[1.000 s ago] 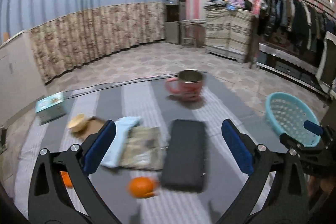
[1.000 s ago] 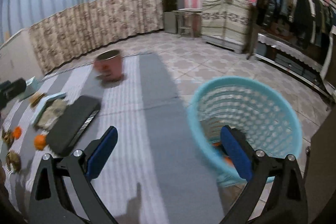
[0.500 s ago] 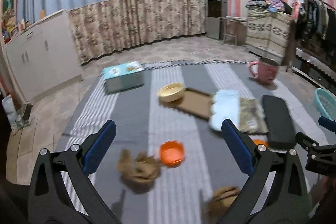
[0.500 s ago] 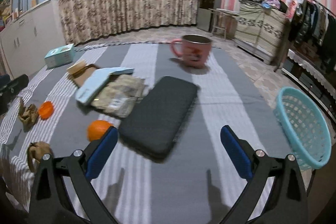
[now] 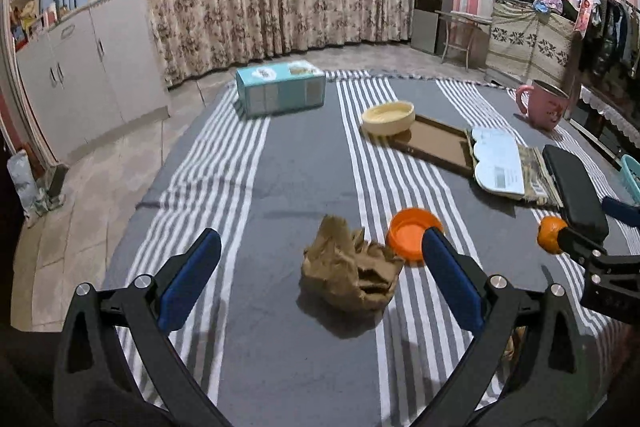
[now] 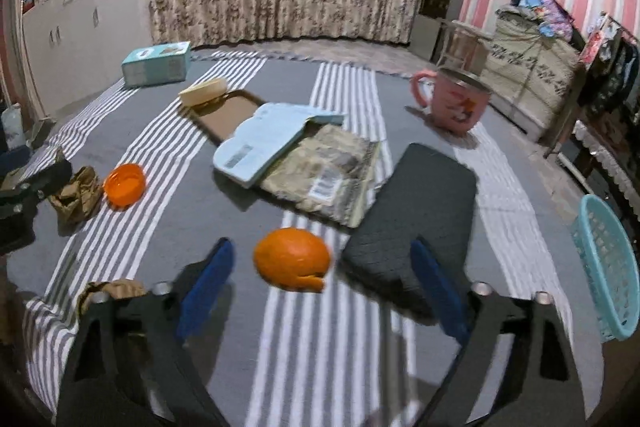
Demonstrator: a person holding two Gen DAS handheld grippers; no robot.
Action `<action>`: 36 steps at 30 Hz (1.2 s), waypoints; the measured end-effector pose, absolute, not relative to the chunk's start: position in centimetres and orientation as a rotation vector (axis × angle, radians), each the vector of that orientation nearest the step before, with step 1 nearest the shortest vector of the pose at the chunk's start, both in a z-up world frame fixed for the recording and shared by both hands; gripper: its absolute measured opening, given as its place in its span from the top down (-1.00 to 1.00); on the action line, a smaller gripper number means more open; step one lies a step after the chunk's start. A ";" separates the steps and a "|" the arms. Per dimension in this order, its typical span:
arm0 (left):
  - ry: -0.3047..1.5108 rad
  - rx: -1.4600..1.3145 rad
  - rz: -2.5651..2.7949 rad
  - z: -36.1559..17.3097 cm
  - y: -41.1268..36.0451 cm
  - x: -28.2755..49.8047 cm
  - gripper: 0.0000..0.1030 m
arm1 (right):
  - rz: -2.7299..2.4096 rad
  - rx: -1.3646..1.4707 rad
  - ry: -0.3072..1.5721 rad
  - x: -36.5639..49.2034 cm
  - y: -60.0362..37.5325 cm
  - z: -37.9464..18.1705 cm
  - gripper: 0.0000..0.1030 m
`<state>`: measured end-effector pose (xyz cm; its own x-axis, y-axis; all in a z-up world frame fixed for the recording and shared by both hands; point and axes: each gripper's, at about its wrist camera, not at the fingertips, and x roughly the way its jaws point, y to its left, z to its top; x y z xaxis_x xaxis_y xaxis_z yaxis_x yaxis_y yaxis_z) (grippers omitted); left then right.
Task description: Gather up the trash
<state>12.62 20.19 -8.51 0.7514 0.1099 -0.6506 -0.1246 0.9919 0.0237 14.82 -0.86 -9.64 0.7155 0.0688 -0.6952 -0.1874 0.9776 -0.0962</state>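
A crumpled brown paper wad (image 5: 352,267) lies on the striped tablecloth, just ahead of my open, empty left gripper (image 5: 320,275); it also shows in the right wrist view (image 6: 78,197). An orange lid (image 5: 412,233) sits right of it, also in the right wrist view (image 6: 125,183). My right gripper (image 6: 320,287) is open and empty, with an orange peel (image 6: 294,259) between and just ahead of its fingers. A second brown wad (image 6: 114,289) lies by its left finger. A light-blue basket (image 6: 608,267) stands at the table's right edge.
A black case (image 6: 412,227), books (image 6: 304,155), a brown tray (image 5: 436,143), a cream bowl (image 5: 388,117), a teal box (image 5: 280,87) and a pink mug (image 6: 456,103) stand on the table. The table's left edge drops to a tiled floor (image 5: 92,195).
Both grippers swung left from the basket side across the table. The left now faces the brown wad and orange lid; the right now faces the orange peel.
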 end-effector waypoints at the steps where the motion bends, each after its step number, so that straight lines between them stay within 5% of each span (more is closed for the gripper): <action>1: 0.718 -0.021 0.122 -8.7 20.1 12.7 -0.83 | 0.157 -0.166 0.780 15.0 -0.5 -9.9 -0.33; 4: 0.753 0.003 0.101 -9.4 19.7 13.3 -0.69 | 0.168 -0.200 0.798 15.3 0.4 -10.7 -0.21; 9: 0.830 0.004 0.053 -10.6 19.3 14.3 0.01 | 0.188 -0.193 0.840 16.0 0.9 -11.2 0.10; 19: 0.788 0.010 0.063 -9.7 19.0 13.8 0.07 | 0.195 -0.120 0.827 16.1 -0.4 -10.7 0.57; 36: 0.669 0.037 0.026 -2.7 12.2 14.6 0.07 | 0.185 0.004 0.717 15.6 -6.8 -5.0 0.65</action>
<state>14.56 12.23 -2.71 0.7844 0.0363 -0.6192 -0.0124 0.9990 0.0429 15.57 -6.81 -5.01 0.7383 0.1701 -0.6527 -0.1675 0.9836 0.0670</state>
